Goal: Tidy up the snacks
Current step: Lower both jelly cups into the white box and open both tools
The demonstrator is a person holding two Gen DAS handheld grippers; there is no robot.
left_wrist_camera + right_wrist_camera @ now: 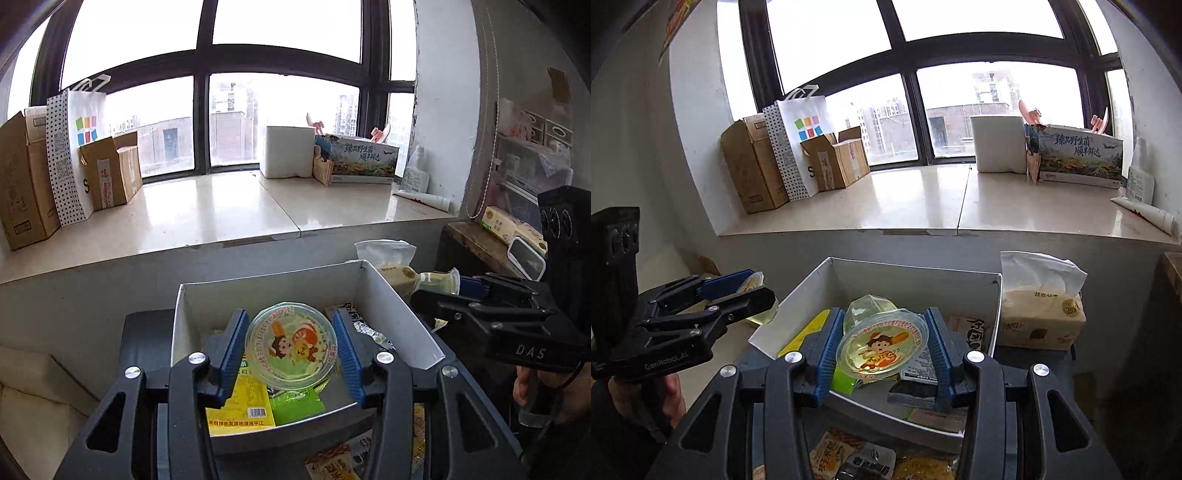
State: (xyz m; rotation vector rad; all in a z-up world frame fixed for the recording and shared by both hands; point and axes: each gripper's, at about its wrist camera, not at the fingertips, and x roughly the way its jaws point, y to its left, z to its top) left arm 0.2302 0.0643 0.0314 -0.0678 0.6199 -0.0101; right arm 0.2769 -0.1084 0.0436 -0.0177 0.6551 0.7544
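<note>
Both hovering over the white box (402, 314), left claw (291, 347) pinching a jelly cup (291, 345) at 12 o'clock above the yellow packet (251, 406), right claw (882, 345) pinching another jelly cup (881, 345), tissue pack (1041, 314) at 2 o'clock

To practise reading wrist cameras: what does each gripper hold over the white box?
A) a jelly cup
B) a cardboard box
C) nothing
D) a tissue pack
A: the left gripper and right gripper each clamp a jelly cup between blue pads.
</note>
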